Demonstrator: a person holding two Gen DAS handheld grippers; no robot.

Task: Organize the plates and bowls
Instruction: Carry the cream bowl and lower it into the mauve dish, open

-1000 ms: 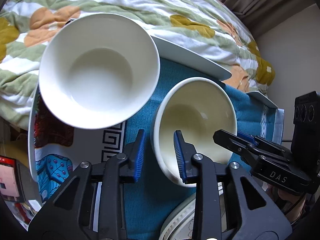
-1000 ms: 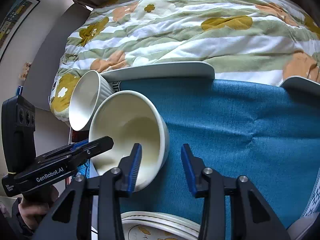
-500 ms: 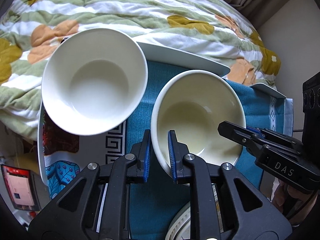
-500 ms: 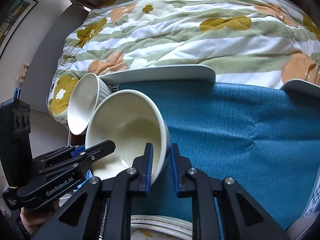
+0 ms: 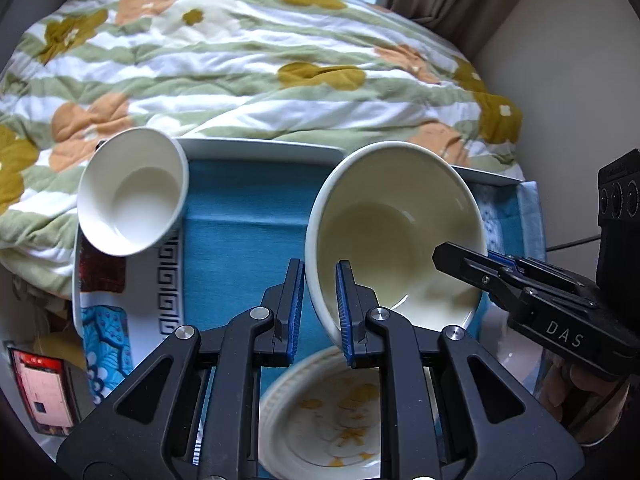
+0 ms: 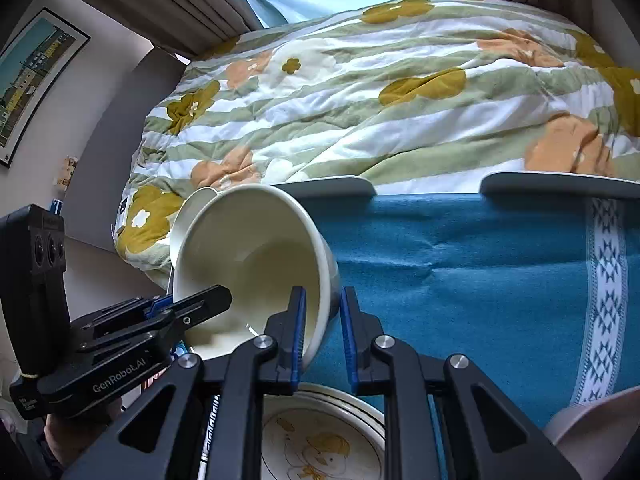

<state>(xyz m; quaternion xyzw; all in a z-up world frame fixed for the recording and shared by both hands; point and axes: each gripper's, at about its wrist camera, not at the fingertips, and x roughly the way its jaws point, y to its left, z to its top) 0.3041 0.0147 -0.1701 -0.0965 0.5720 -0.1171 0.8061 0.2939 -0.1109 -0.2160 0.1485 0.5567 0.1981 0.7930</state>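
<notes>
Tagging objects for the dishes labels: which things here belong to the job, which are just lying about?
Job:
- cream bowl, both claws shut on its rim: left claw, right claw
- white bowl
- flower-patterned plate
- white rectangular plate

Lying about:
- floral quilt
- blue cloth
- framed picture

Two bowls (image 5: 394, 232) (image 5: 132, 196), three plates (image 5: 320, 420) (image 5: 260, 150) (image 6: 560, 180)
</notes>
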